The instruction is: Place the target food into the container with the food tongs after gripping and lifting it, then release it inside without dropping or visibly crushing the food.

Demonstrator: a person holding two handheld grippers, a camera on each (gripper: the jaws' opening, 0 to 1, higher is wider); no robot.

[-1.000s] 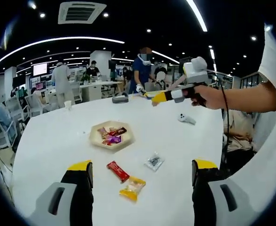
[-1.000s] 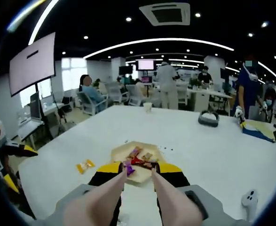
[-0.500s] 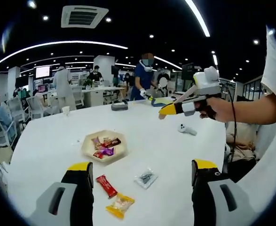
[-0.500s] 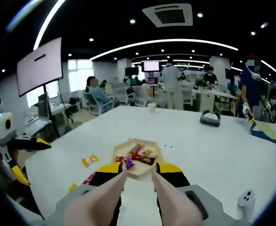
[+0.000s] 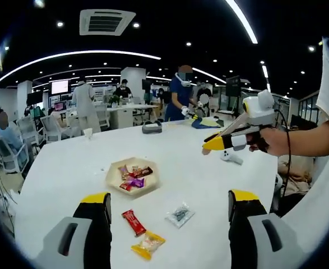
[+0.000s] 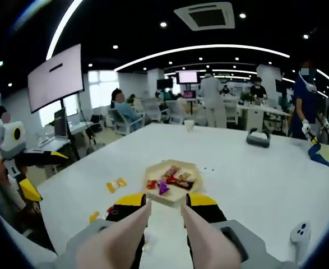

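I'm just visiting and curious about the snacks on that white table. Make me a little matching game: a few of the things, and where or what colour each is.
Things:
1. hexagonal tray
2. red bar
3. orange packet
4. clear packet

Descriptions:
A. see-through, with dark contents
B. holds several wrapped sweets
C. nearest the left gripper's camera
D. lies between the tray and the orange packet

Pairs: 1-B, 2-D, 3-C, 4-A

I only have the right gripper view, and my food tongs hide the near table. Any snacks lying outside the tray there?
Observer: Yes, a clear packet with dark contents lies on the white table, apart from the hexagonal tray.
Operator: That red sliver by my jaw?
Observer: A red wrapped bar, also outside the tray.
Operator: Left hand-held gripper carrying anything?
Observer: No, open, nothing between its jaws.
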